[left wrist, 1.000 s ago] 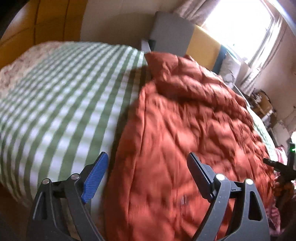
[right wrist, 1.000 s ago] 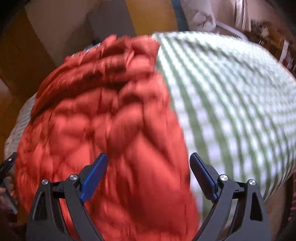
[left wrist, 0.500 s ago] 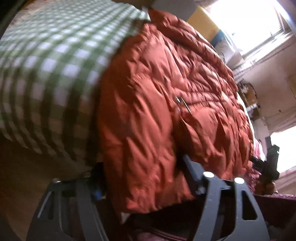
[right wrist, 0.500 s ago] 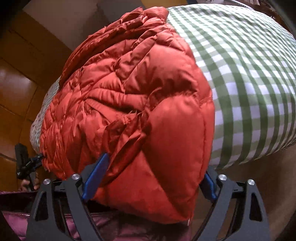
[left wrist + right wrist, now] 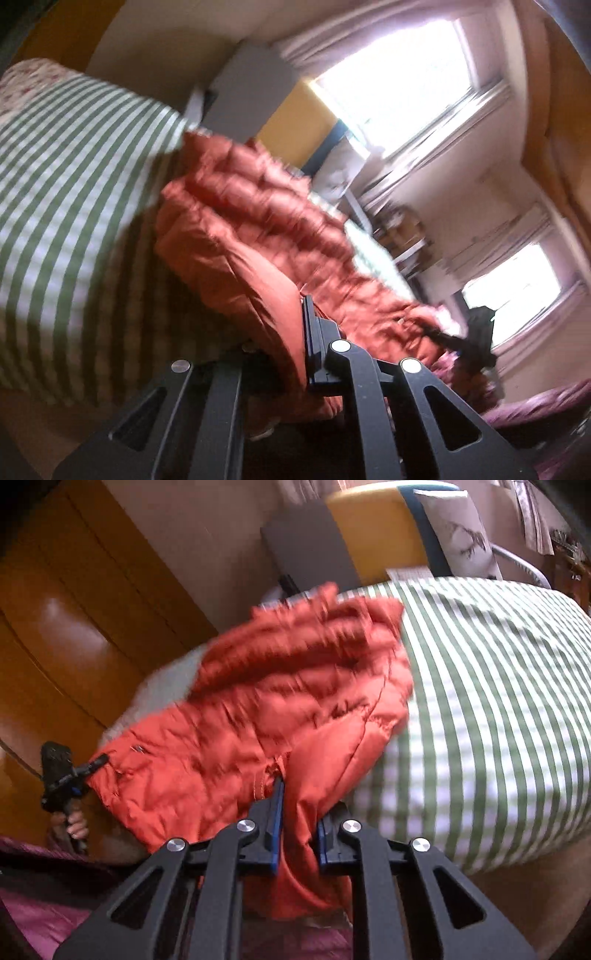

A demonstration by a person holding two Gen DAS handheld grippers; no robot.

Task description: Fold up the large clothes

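Grippers left [image 5: 291,350] and right [image 5: 295,823] each clench jacket [image 5: 266,709] hem, stretched crosswise between them.

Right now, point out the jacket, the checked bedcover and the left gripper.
jacket [image 5: 295,686]: right wrist view, quilted middle.
bedcover [image 5: 498,686]: right wrist view, bare checked top.
left gripper [image 5: 291,354]: left wrist view, between its fingertips, clamped on the jacket hem.

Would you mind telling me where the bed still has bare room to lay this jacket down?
The green checked bedcover lies bare on the jacket's right, out to the bed's edge, and on its left. The near edge is crowded: both grippers' jaws grip the orange puffer jacket there.
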